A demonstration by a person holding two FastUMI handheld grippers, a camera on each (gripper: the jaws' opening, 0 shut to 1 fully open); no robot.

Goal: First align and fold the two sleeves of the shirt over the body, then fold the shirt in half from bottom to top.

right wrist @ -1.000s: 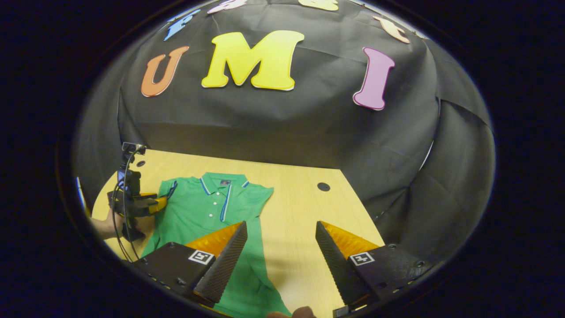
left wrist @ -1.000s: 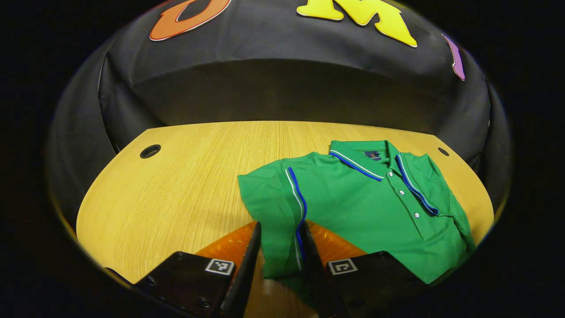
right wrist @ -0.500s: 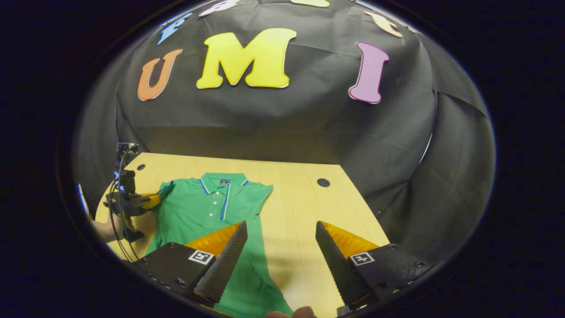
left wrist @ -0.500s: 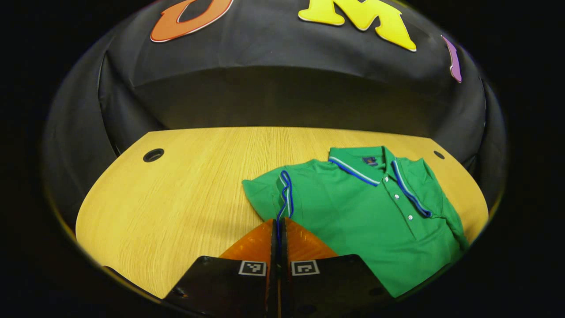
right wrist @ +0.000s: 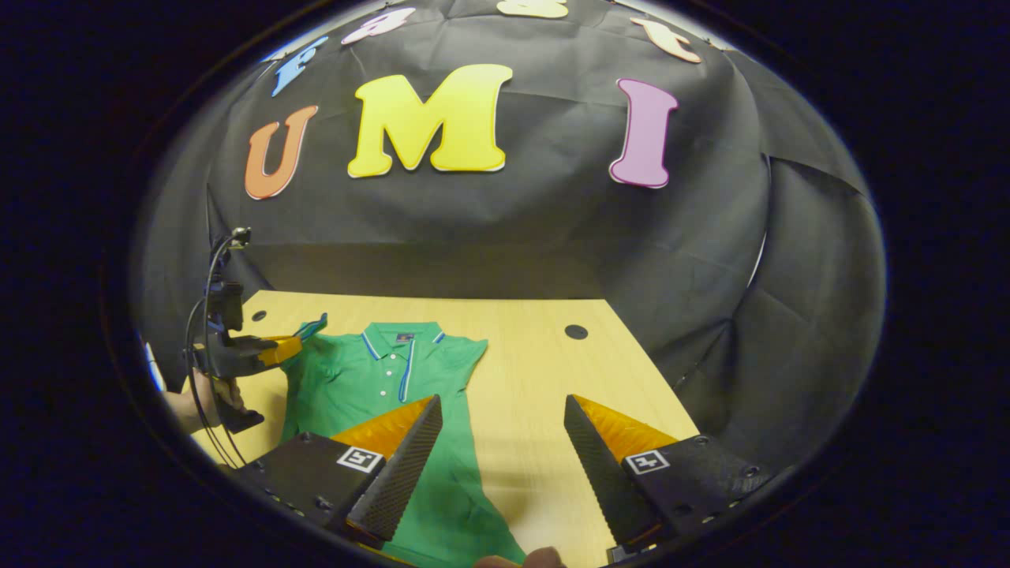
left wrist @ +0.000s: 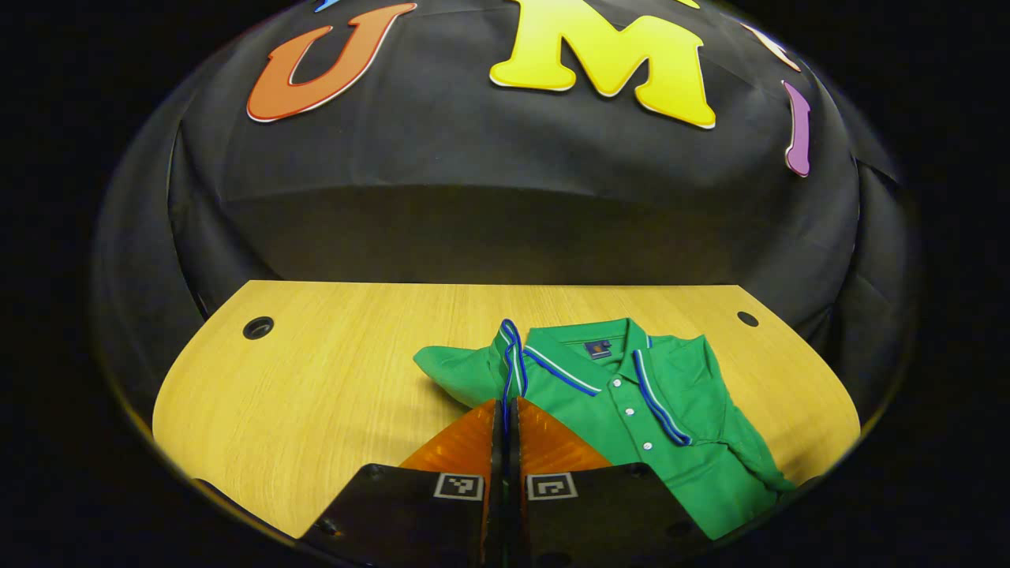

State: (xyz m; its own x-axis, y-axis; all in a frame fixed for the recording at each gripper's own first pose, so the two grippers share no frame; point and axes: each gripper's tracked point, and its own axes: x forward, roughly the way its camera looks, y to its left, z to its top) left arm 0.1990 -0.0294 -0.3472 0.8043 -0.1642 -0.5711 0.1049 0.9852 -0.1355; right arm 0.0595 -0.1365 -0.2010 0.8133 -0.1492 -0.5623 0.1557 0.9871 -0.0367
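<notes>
In the left gripper view, the left gripper (left wrist: 506,410) has its two fingers pressed together, clenched on the blue-and-white trimmed cuff of the left sleeve (left wrist: 509,351) of a green short-sleeved polo shirt (left wrist: 631,410) with a buttoned placket. The pinched cuff stands up above the fingertips, and the sleeve cloth beneath it bunches in a raised fold beside the collar. The shirt lies face up on the pale wooden table (left wrist: 316,379), collar toward the far edge, its body running toward the lower right of the view. A round dark cable hole (left wrist: 258,327) sits near the table's far left corner and a second one (left wrist: 747,319) near its far right corner. In the right gripper view, the right gripper (right wrist: 503,410) hangs above the table with its ribbed fingers spread wide apart, released and grasping nothing; the shirt's lower body lies under the finger on the left of the view, bare wood under the gap. Farther off at the left of this view, the left gripper (right wrist: 293,345), held by a person's hand (right wrist: 197,402) and trailing black cables, lifts the cuff off the table beside the shirt's shoulder.
</notes>
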